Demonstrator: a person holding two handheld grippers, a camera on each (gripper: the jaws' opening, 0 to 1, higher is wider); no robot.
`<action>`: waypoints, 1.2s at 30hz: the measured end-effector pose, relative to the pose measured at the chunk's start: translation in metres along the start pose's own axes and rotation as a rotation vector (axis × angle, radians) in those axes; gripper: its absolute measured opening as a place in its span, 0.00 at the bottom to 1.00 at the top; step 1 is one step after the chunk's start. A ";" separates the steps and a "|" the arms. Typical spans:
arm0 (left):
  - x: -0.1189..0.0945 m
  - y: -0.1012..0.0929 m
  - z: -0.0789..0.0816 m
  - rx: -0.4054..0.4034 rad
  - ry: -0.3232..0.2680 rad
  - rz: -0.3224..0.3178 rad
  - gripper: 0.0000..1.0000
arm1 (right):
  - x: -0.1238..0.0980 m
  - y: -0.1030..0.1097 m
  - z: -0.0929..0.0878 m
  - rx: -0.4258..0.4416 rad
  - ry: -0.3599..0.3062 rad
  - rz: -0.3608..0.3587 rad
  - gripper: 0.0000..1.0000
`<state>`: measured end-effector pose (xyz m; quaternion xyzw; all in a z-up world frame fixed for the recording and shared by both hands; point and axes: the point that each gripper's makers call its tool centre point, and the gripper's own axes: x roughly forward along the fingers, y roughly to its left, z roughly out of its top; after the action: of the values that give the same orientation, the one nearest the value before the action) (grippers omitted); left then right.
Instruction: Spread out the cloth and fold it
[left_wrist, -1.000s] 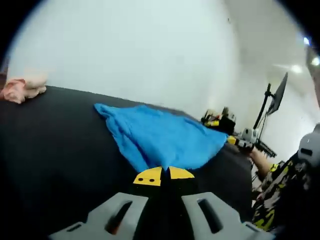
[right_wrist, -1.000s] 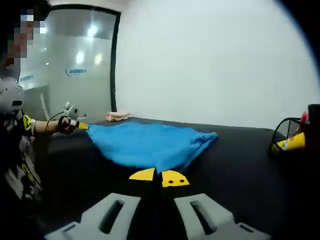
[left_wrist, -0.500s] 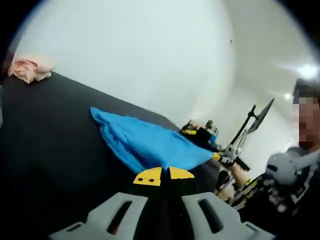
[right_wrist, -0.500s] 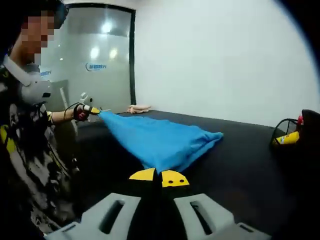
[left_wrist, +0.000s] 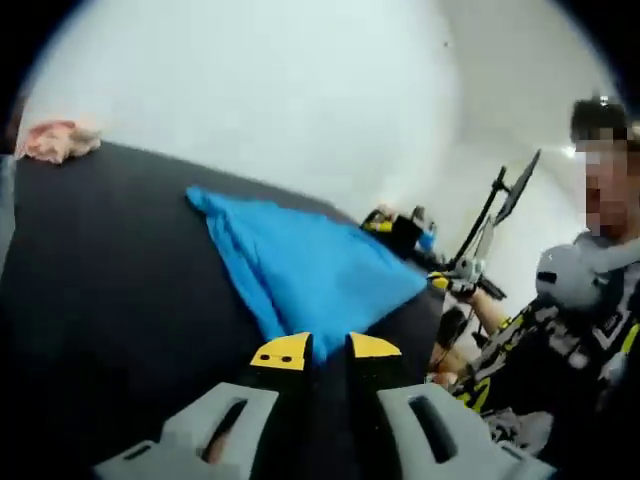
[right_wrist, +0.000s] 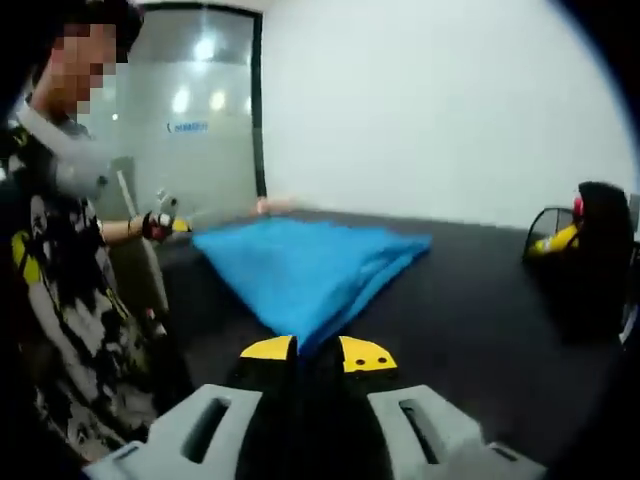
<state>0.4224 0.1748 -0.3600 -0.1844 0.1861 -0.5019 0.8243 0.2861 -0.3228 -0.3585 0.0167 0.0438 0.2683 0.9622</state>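
The left gripper (left_wrist: 325, 347), at six o'clock in its view, pinches a corner of the blue cloth (left_wrist: 310, 268) lying across the black table (left_wrist: 110, 260). The right gripper (right_wrist: 317, 351) likewise clamps a corner of the cloth (jaw tips slightly apart around fabric). This looks like spreading; next, pull the corners apart, taut.

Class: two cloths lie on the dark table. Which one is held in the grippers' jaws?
The blue cloth, spread across the table's middle and running into both grippers' jaws. The pink cloth lies bunched at the far edge, untouched.
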 end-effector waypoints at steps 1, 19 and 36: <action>0.007 0.010 0.020 -0.024 -0.072 0.034 0.17 | 0.009 -0.008 0.014 -0.036 -0.027 -0.026 0.19; 0.173 0.155 0.060 -0.119 -0.012 0.259 0.17 | 0.194 -0.144 -0.002 0.053 0.127 -0.216 0.23; 0.209 0.118 0.051 0.028 0.069 0.149 0.00 | 0.225 -0.150 -0.016 0.085 0.200 -0.138 0.03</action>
<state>0.6261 0.0444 -0.3991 -0.1409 0.2207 -0.4478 0.8549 0.5539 -0.3347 -0.3993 0.0275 0.1520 0.1997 0.9676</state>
